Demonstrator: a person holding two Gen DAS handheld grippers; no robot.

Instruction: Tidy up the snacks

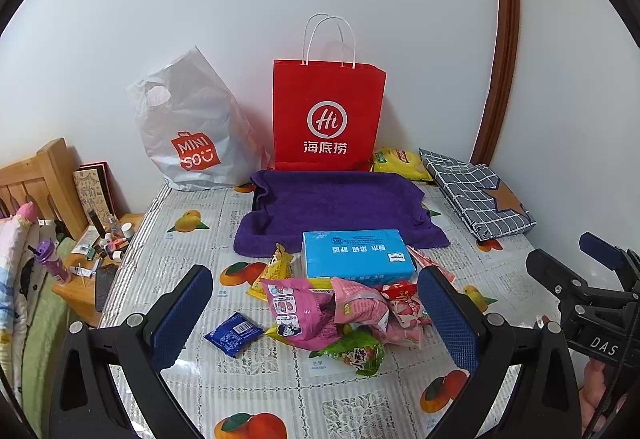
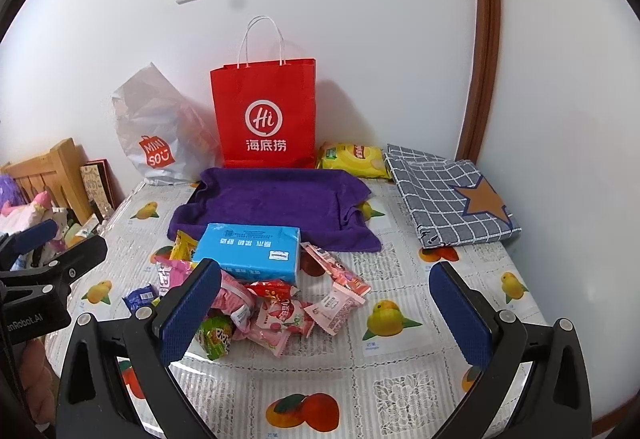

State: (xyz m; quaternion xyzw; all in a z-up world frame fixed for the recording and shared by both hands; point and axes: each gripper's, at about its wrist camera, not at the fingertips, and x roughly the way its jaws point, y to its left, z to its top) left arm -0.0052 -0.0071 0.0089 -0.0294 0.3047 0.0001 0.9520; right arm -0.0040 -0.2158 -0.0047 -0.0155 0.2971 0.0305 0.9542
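Nothing sorted yet, I'd say: the snack packets [image 1: 340, 315] lie heaped just ahead of the left hand-held gripper [image 1: 316, 313] and right hand-held gripper [image 2: 326, 313], both spread, empty.

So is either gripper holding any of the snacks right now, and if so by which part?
Nothing is held. The left gripper and the right gripper are both open above the snack pile, with no packet between their fingers.

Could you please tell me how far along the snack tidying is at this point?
Nothing looks sorted yet. The snack pile lies loose on the table in front of the blue box, and the purple-lined tray behind holds nothing visible. Both the left gripper and right gripper are open and carry nothing. The whole pile is left to move, likely to the tray or the red bag.
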